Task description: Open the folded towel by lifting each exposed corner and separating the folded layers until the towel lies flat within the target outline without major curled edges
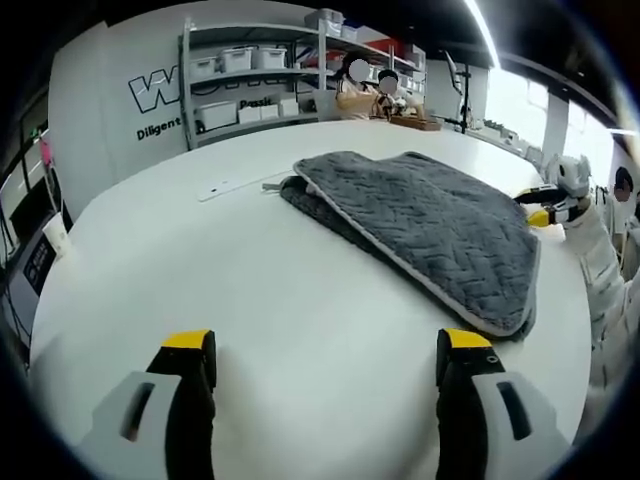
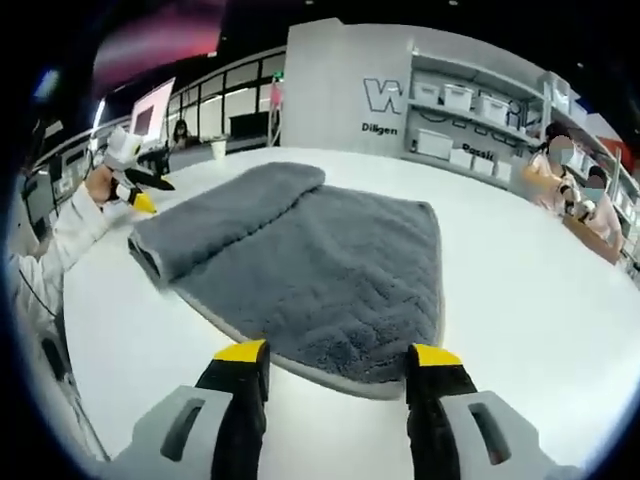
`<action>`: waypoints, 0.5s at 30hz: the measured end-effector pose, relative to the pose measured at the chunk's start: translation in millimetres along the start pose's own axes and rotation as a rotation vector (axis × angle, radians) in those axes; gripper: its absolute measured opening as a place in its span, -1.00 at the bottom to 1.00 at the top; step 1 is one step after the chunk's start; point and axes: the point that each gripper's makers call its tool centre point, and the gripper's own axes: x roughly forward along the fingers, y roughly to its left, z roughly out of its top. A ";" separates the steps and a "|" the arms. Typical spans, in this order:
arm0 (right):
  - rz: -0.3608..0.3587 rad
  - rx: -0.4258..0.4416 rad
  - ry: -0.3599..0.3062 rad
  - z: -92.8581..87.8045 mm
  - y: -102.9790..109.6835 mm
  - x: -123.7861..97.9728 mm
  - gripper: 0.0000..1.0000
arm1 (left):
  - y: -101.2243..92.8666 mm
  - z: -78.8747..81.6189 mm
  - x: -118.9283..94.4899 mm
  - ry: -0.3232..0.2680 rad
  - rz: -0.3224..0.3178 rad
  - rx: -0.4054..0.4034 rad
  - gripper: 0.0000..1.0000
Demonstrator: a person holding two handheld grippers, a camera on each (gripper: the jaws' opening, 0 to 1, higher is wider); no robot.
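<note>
Open right tongs (image 2: 337, 365), towel (image 2: 320, 270) underlayer hidden

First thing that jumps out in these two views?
The grey folded towel on the white round table, one layer doubled over its far-left side in the right gripper view. Next, the yellow-tipped jaws of each hand-held gripper, the right open just short of the towel's near edge, the left open over bare tabletop.
</note>
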 end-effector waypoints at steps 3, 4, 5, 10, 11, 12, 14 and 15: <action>-0.024 0.011 -0.009 -0.5 -4.5 -0.4 -0.04 | 0.0 0.4 -0.3 -0.002 0.000 -0.002 0.80; -0.025 0.017 -0.010 -0.4 -4.0 -0.3 -0.04 | 0.2 0.2 -0.2 -0.001 0.001 -0.001 0.80; -0.028 0.018 -0.008 -0.4 -3.8 -0.2 -0.03 | 0.0 0.1 -0.1 0.000 0.001 0.000 0.80; -0.047 0.024 0.004 -1.2 -4.2 -0.5 -0.03 | -0.8 0.2 0.0 -0.001 -0.001 0.001 0.80; -0.048 0.025 0.004 -1.3 -4.2 -0.6 -0.03 | -0.8 0.0 0.0 0.000 -0.002 0.001 0.80; -0.049 0.027 0.003 -1.5 -4.1 -0.7 -0.02 | -0.6 -0.2 -0.1 0.000 -0.001 0.001 0.80; -0.051 0.028 0.001 -1.7 -4.0 -0.9 -0.02 | -0.6 -0.6 -0.2 0.001 0.000 0.002 0.80; -0.051 0.028 0.001 -1.8 -4.0 -1.1 -0.02 | -0.8 -0.9 -0.2 0.002 0.000 0.001 0.79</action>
